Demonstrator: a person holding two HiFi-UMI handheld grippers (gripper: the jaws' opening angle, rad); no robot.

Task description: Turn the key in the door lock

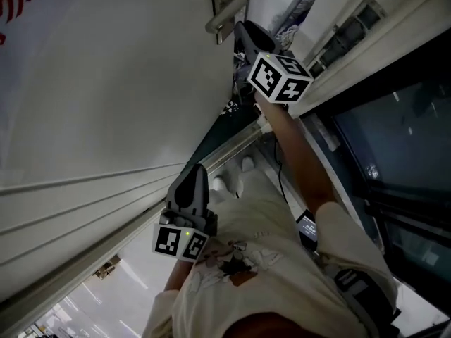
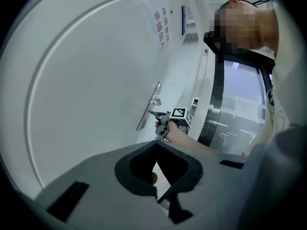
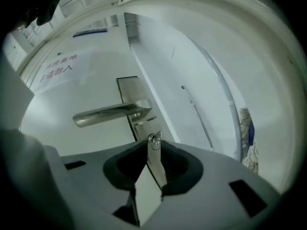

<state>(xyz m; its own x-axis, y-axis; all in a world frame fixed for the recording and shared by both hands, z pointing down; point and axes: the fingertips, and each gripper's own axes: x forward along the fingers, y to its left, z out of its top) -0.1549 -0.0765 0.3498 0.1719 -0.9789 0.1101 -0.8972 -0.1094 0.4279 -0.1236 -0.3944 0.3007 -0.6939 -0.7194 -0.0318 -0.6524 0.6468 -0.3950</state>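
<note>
1. Key (image 3: 153,138): a small metal piece in the round door lock (image 3: 153,143). The lock sits on the steel plate (image 3: 127,94), just below the door handle (image 3: 110,113). The key is too small to tell how it is turned. It lies at the far end of the gap between the jaws of the right tool (image 3: 152,152).
2. Door (image 1: 106,83): white and plain, filling the left of the head view. Red lettering (image 1: 14,2) shows at the upper left corner.
3. Left tool (image 1: 196,169): held low beside the door, well apart from the lock, with the left marker cube (image 1: 180,241) at its base. In the left gripper view the jaws leave only a thin slit, with nothing between them.
4. Right tool: raised to the handle at arm's length, with the right marker cube (image 1: 280,78) turned toward the head camera. The jaws are partly apart. The pads do not press on the key, and nothing is held.
5. Forearm (image 1: 299,153): bare, running from a pale sleeve (image 1: 338,224) up to the right tool.
6. Glass panel (image 1: 394,139): dark, set in a white frame to the right of the door.
</note>
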